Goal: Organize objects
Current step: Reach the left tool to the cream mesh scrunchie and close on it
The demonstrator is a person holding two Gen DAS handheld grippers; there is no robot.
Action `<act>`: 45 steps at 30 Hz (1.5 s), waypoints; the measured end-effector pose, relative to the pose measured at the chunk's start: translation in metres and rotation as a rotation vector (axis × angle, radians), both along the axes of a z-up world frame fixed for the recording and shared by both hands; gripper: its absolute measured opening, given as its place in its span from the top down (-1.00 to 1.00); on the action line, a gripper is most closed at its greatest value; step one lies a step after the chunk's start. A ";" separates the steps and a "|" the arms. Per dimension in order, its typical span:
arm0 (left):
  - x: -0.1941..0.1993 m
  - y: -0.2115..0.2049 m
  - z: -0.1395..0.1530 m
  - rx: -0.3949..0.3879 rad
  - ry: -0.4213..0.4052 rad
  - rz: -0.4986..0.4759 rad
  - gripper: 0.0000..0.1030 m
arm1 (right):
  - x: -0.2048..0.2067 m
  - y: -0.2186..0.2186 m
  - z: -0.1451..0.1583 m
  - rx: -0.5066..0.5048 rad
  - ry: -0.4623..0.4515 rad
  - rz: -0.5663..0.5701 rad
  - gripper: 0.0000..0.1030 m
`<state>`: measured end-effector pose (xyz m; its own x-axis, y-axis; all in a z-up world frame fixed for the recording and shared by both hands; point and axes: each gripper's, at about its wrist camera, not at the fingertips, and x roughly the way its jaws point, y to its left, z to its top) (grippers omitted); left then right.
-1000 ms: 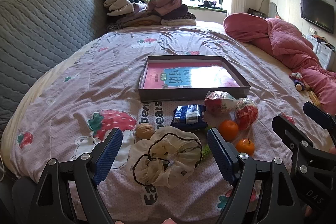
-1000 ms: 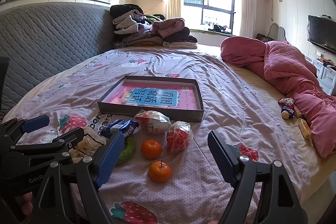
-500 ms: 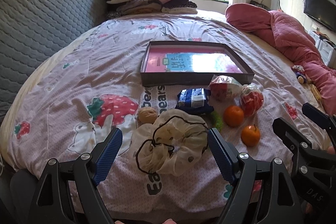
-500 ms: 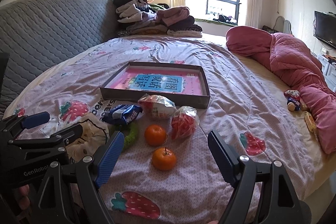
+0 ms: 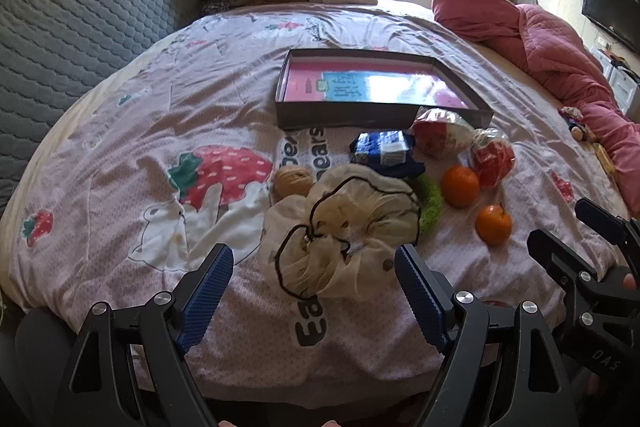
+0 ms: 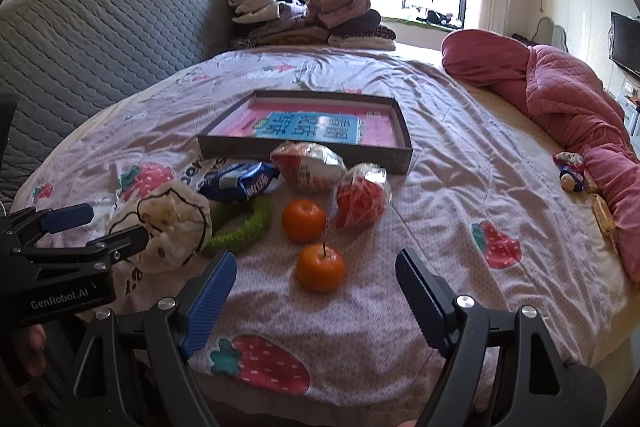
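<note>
Left wrist view: left tool with its blue pads spread wide, nothing between them but the near part of the cream scrunchie, which lies on the bed; whether the pads touch the fabric cannot be told. Landmark is the shallow box mid-bed, with a pink and blue sheet inside. Just in front of the box: blue packet, wrapped snack touching the box's near wall, red-filled bag. Nearer than these: tan ball, green ring partly under the scrunchie, two oranges. Right tool enters at the right edge. Right wrist view: right tool spread wide and empty, hanging over the bed, the nearer orange lying between and beyond its pads. Box sits behind the cluster; second orange lies between the box and the nearer one. Left tool stands at the scrunchie, left of the oranges.
</note>
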<state>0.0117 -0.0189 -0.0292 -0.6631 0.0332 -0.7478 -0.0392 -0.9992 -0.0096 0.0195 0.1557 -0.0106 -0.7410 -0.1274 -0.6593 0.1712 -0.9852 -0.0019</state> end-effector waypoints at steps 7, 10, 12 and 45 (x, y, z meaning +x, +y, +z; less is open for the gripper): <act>-0.002 -0.009 -0.006 -0.003 -0.002 0.010 -0.62 | -0.004 0.001 -0.009 -0.016 -0.027 0.007 -0.58; -0.008 -0.013 -0.012 0.005 -0.015 0.013 -0.62 | -0.008 0.002 -0.015 -0.018 -0.043 0.004 -0.58; -0.013 -0.015 -0.016 0.004 -0.015 0.016 -0.62 | -0.012 0.004 -0.019 -0.017 -0.054 -0.004 -0.58; -0.055 -0.004 -0.053 0.154 -0.023 -0.115 0.59 | -0.054 0.002 -0.061 -0.010 -0.105 0.032 0.15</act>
<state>-0.0437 -0.0233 -0.0820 -0.6309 0.2227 -0.7432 -0.1506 -0.9748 -0.1643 -0.0349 0.1573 -0.0717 -0.6636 -0.1567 -0.7315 0.2012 -0.9792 0.0272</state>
